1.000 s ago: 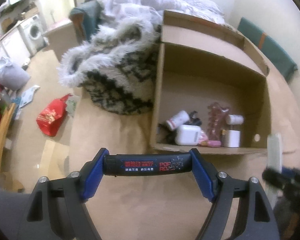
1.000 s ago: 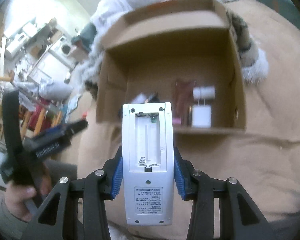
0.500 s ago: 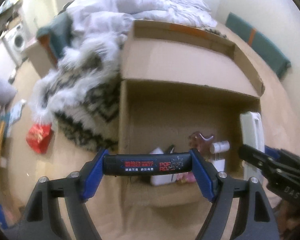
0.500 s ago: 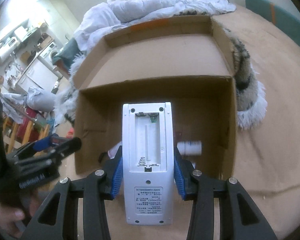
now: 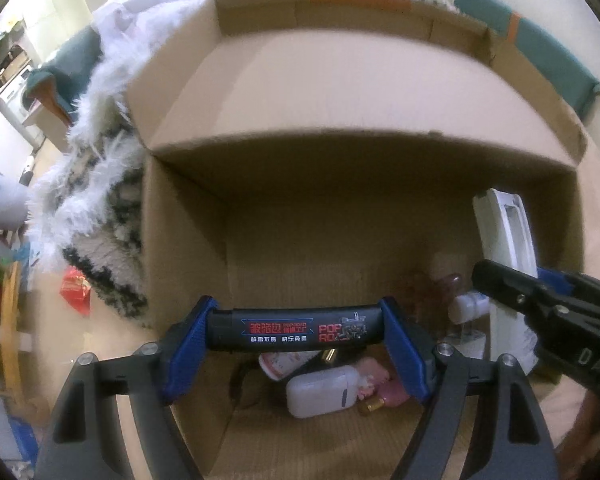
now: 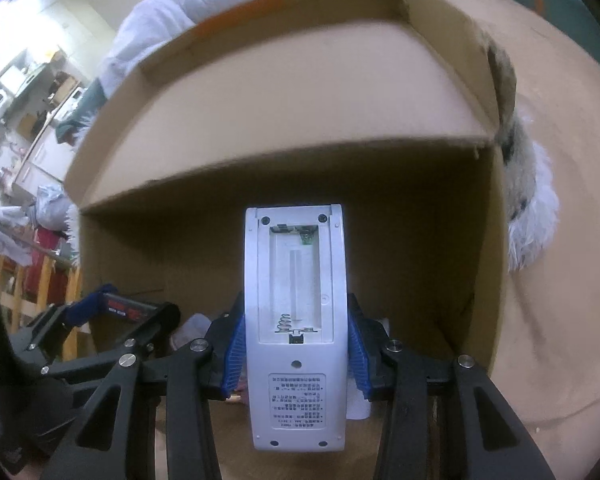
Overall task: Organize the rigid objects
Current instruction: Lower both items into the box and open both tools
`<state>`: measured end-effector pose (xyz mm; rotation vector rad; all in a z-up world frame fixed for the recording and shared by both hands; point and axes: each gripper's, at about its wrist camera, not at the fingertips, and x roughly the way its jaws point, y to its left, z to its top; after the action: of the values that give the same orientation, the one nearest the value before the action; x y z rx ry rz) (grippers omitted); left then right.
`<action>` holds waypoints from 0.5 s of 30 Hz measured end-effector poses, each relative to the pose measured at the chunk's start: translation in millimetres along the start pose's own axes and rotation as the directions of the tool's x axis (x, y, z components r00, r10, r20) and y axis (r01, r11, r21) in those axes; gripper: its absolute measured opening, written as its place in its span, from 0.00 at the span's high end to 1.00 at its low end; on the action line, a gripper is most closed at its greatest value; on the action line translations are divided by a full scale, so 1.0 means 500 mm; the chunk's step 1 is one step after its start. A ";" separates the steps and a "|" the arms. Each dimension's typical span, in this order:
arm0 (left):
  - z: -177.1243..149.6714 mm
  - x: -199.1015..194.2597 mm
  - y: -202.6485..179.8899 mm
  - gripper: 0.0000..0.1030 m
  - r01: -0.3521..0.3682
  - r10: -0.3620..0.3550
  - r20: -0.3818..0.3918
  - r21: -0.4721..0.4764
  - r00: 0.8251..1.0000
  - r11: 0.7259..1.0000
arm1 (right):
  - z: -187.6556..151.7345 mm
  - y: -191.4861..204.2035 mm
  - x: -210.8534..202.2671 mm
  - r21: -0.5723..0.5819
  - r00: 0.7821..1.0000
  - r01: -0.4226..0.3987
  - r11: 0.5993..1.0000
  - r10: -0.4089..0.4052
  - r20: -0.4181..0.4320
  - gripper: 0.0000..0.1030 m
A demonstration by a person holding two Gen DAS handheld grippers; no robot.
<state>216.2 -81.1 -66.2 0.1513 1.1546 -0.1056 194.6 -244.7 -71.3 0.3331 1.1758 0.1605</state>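
The left gripper (image 5: 294, 330) is clamped end to end on a black bar-shaped object (image 5: 294, 330) with red and white print, held crosswise low in the left wrist frame, over the open cardboard box (image 5: 340, 80). The right gripper (image 6: 294, 346) is clamped on the sides of a white remote-like device (image 6: 296, 320) (its battery bay uncovered, a spring showing), standing upright at the centre of the right wrist frame in the box mouth. On the box floor, lower centre, lie a white case (image 5: 324, 394), a pinkish item (image 5: 380, 376) and a small white bottle (image 5: 470, 306). A shaggy black-and-white blanket (image 5: 96, 184) lies left of the box.
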 end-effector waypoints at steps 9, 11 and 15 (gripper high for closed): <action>0.002 0.044 -0.047 0.23 -0.029 0.029 -0.012 0.044 0.999 0.999 | -0.001 -0.024 0.026 0.059 0.999 0.006 0.998 -0.004 -0.039 0.55; 0.003 0.048 -0.054 0.23 -0.031 0.031 -0.010 0.045 0.999 0.998 | 0.000 -0.027 0.025 0.071 0.999 -0.006 0.997 0.008 -0.038 0.56; 0.003 0.057 -0.056 0.23 -0.038 0.038 -0.018 0.040 0.999 0.998 | 0.000 -0.033 0.020 0.092 0.999 -0.026 0.995 0.030 -0.036 0.55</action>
<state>224.2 -109.2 -93.5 0.2096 1.1683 -0.0937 197.7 -257.2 -85.8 0.4290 1.2181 0.1379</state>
